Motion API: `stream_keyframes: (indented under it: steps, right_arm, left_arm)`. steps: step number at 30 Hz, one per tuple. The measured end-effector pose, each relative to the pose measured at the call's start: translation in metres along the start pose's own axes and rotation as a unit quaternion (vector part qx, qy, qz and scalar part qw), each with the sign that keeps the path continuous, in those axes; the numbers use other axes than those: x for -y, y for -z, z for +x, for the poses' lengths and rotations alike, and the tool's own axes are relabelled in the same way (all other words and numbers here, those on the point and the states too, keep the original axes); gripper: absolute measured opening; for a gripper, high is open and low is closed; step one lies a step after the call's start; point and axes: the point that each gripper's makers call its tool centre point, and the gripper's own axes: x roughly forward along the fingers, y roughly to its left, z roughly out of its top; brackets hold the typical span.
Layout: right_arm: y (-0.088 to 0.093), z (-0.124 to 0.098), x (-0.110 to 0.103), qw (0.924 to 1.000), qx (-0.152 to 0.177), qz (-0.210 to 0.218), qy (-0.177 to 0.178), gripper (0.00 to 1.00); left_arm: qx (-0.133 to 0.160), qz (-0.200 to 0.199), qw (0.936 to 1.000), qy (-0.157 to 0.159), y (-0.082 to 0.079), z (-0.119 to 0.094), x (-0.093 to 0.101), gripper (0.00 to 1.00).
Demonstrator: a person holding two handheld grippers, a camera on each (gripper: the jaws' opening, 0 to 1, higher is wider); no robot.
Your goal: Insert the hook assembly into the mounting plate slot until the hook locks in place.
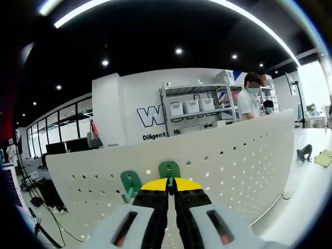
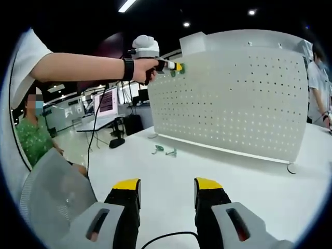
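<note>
- Pinching a green hook between its yellow-tipped jaws, the left tongs are pressed together at the top edge of the white pegboard; the hook's rounded head stands up just above the jaw tips.
- A second green hook sits on the pegboard just beside the left tongs, on their left in the left gripper view, close to the same top edge.
- In the right gripper view the same left tongs reach to the upper left corner of the pegboard, held by the person's hand with a dark watch band on the wrist.
- The right tongs are spread wide and hold nothing; they hang above the white desk, well apart from the board.
- Two small green hooks lie on the desk near the lower left corner of the pegboard, which stands upright on the desk.
- A black cable curves between the right jaws at the near edge of the desk.
- On the desk beyond the right end of the board lie a black hook-shaped piece and a yellow-green cloth.
- Behind the board are a metal shelf with white bins, a person in a white shirt, and a seated person in a green shirt.
</note>
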Motion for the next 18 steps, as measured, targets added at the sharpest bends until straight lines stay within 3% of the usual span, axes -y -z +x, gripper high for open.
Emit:
stream_keyframes:
  steps: [18]
  right_arm:
    - [0.002, 0.0004, -0.0029, 1.0, -0.002, 0.001, -0.004, 0.41]
  left_arm:
    - [-0.03, -0.042, 0.9986, -0.013, 0.0025, 0.0045, -0.0046, 0.03]
